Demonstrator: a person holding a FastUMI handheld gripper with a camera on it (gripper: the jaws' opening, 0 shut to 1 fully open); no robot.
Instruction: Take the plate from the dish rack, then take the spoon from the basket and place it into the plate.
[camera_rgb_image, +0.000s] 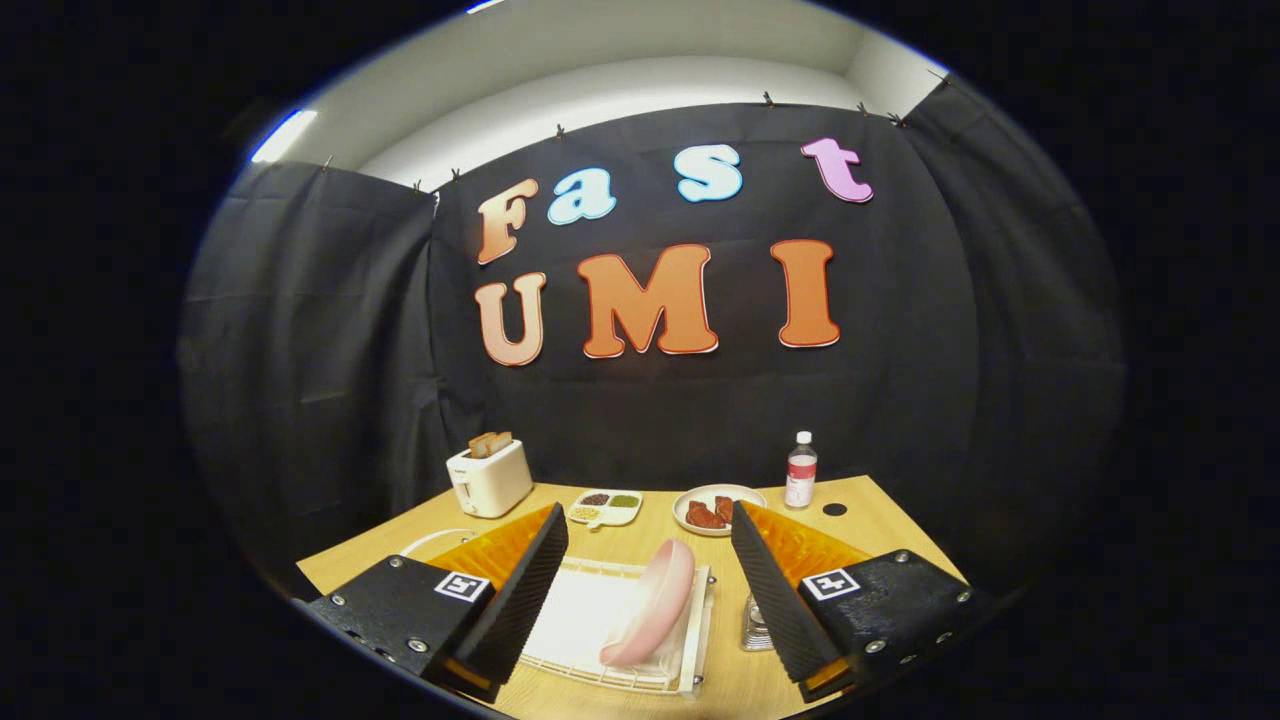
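Note:
A pink plate (652, 603) stands on edge in a white wire dish rack (585, 620) on the wooden table (640, 540). The rack and plate lie between and just ahead of my two black ribbed fingers (520, 600). My gripper (640, 590) is open wide, above the rack, touching nothing. Beside the right finger, low on the table, stands a metal mesh basket (757, 624); the finger hides most of it, and I cannot make out a spoon.
Beyond the fingers, a white toaster (489, 478) with bread stands at the back left. A small divided dish (605, 507), a white plate of red food (712, 510) and a water bottle (800, 470) line the back.

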